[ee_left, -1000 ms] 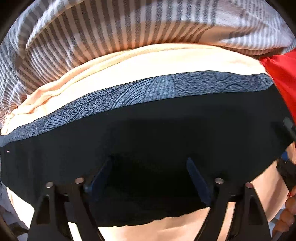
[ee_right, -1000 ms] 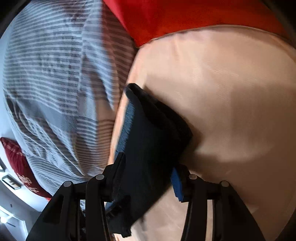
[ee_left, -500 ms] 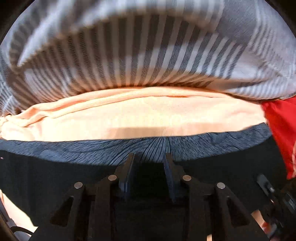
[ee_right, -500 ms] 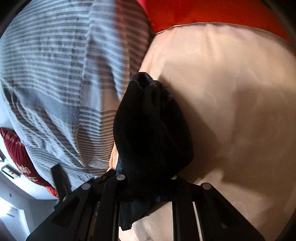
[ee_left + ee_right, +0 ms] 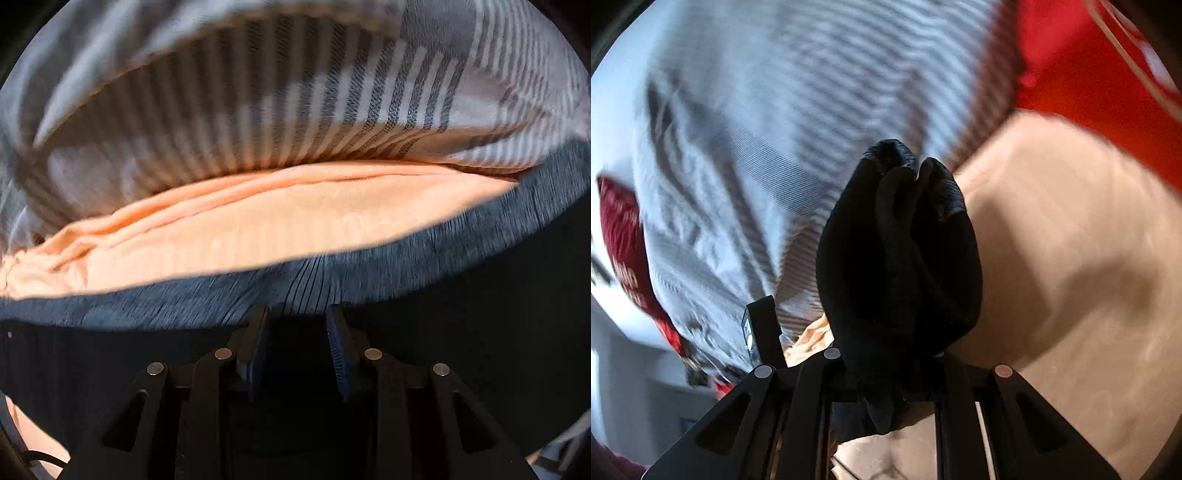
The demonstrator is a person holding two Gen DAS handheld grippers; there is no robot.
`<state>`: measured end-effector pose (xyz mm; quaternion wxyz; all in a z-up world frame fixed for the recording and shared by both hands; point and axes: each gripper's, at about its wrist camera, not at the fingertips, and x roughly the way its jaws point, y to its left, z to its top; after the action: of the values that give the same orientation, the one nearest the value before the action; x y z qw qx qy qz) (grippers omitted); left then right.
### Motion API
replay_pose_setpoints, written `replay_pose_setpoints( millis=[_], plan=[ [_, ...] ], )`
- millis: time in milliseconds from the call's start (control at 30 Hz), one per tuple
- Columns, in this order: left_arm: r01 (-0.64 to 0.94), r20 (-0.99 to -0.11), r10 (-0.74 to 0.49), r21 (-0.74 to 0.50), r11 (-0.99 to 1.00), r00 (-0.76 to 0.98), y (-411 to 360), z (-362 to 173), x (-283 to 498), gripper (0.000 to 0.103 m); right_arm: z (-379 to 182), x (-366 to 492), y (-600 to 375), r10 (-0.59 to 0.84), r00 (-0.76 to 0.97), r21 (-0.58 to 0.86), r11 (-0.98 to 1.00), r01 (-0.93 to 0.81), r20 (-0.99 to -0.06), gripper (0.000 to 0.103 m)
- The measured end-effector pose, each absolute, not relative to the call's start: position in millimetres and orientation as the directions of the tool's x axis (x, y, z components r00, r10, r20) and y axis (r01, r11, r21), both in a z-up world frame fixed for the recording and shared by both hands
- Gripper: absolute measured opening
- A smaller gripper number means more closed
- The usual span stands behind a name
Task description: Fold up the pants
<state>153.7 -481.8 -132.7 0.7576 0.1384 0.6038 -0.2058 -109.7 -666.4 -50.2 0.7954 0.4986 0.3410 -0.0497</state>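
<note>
Gripping the black pants [image 5: 480, 314] at 2 places, the person has both tools clamped on cloth over the bed. The left gripper [image 5: 297, 332] points steeply down, its fingers [image 5: 255, 347] drawn close together on the grey ribbed waistband [image 5: 295, 291], which puckers into fine pleats right at the tips. That waistband runs as a long band across the peach bedsheet [image 5: 258, 229], with the striped duvet [image 5: 258, 110] bunched just beyond it toward the far side of the bed.

The right gripper [image 5: 886, 384] has its fingers nearly together on a thick bunch of the same black fabric [image 5: 897, 258], which stands up in rounded folds above the tips, raised off the sheet [image 5: 1071, 277]. A red pillow [image 5: 1089, 74] lies near the far corner of the bed.

My reading is that this is the start of a fold: both ends are gripped and the right end is lifted clear. Next, I would expect the right hand to carry its bunch across toward the waistband while the left holds that end pinned. That calls for keeping the cloth taut enough to lie flat, and for lining up the edges before either grip lets go.
</note>
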Motion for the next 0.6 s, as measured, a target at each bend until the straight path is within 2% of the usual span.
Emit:
replay_pose_setpoints(
  millis=[167,300,400,600],
  plan=[
    [0.481,-0.982,-0.172,-0.112,0.869,0.083,-444,-135,117,0.034,-16,-93,-630,0.213,0.738,0.661,0.641,0.39,-0.641,0.014],
    [0.567,-0.974,-0.166,-0.051,0.822,0.153,-443,-139,97,0.034,-5,-77,-602,0.204,0.716,0.61,0.701,0.369,-0.668,0.014],
    [0.488,-0.971,-0.237,-0.188,0.853,0.042,-409,-130,117,0.034,8,-68,-579,0.176,0.705,0.55,0.76,0.347,-0.687,0.014],
    [0.371,-0.974,-0.194,-0.137,0.918,0.121,-296,-96,150,0.034,21,-28,-496,0.133,0.656,0.389,0.883,0.262,-0.743,0.014]
  ],
)
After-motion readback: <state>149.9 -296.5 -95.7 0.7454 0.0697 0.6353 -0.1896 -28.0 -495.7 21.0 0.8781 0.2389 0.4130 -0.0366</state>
